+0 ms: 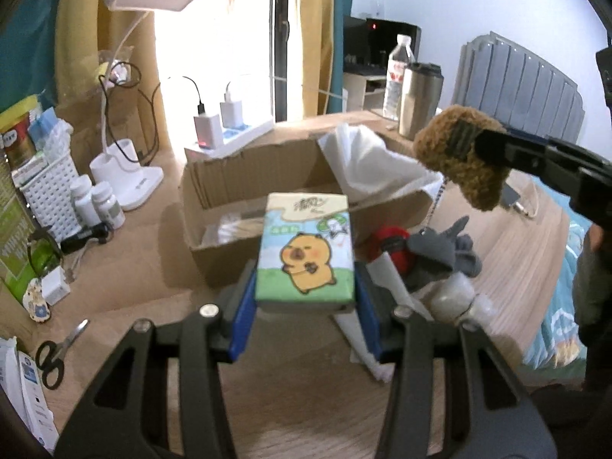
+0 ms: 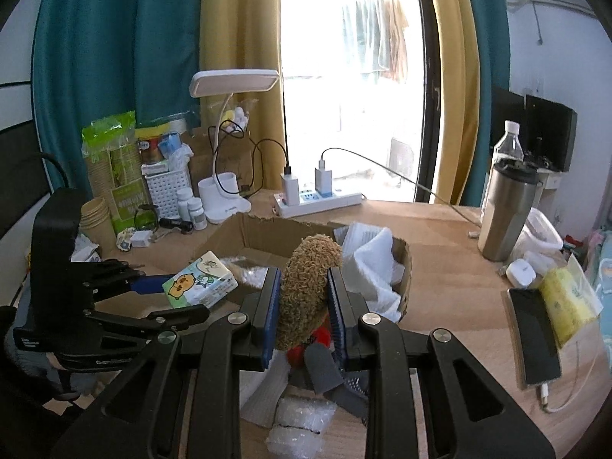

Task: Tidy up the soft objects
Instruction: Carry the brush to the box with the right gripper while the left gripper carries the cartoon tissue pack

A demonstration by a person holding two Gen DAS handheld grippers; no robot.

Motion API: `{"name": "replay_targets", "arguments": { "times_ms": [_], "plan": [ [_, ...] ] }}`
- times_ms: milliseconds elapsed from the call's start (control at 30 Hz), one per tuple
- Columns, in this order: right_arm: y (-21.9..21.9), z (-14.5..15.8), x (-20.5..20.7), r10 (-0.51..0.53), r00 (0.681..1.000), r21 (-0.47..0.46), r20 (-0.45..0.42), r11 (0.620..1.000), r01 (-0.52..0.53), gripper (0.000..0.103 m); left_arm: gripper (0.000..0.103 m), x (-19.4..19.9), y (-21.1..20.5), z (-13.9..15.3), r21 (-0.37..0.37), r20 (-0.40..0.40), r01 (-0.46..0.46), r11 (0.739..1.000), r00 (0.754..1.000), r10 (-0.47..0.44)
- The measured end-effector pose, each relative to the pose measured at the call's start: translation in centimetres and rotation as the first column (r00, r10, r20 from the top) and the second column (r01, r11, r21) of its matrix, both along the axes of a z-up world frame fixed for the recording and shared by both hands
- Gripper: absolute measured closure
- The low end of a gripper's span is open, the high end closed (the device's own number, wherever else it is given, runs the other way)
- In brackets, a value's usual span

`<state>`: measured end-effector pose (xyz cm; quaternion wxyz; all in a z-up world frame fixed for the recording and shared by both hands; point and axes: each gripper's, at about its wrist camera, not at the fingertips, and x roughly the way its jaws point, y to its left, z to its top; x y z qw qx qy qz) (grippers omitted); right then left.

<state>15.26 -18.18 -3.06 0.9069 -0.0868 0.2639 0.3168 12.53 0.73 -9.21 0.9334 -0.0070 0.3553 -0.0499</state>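
My left gripper (image 1: 304, 290) is shut on a tissue pack (image 1: 304, 248) printed with a cartoon capybara and holds it above the desk, just in front of an open cardboard box (image 1: 244, 206). The pack also shows in the right wrist view (image 2: 201, 281). My right gripper (image 2: 302, 290) is shut on a brown fuzzy plush toy (image 2: 306, 287) and holds it over the box's right end (image 2: 405, 264); the toy shows in the left wrist view (image 1: 463, 157) with a ball chain hanging below it. White soft cloth (image 1: 367, 160) lies in the box. A grey plush (image 1: 447, 252) and a red soft item (image 1: 390, 241) lie on the desk.
A white desk lamp (image 2: 225, 141), a power strip with chargers (image 2: 317, 195), pill bottles (image 1: 95, 202) and a white basket (image 1: 46, 191) stand at the back left. A steel tumbler (image 2: 505, 214), water bottle (image 2: 507, 145) and phone (image 2: 533, 336) are on the right. Scissors (image 1: 57, 348) lie front left. Bubble wrap (image 2: 302, 420) lies below my right gripper.
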Motion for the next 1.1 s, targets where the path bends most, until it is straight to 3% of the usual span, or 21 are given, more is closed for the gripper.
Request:
{"name": "replay_targets", "arguments": {
  "times_ms": [567, 1100],
  "plan": [
    [-0.1, 1.6, 3.4, -0.008, 1.000, 0.005, 0.027, 1.000, 0.008, 0.078, 0.055, 2.3, 0.0, 3.2, -0.047, 0.076, 0.018, 0.999, 0.997, -0.014],
    [-0.1, -0.5, 7.7, -0.012, 0.999, 0.025, -0.033, 1.000, 0.013, 0.078, 0.055, 6.3, -0.5, 2.0, -0.092, 0.048, 0.028, 0.995, 0.999, -0.024]
  ]
}}
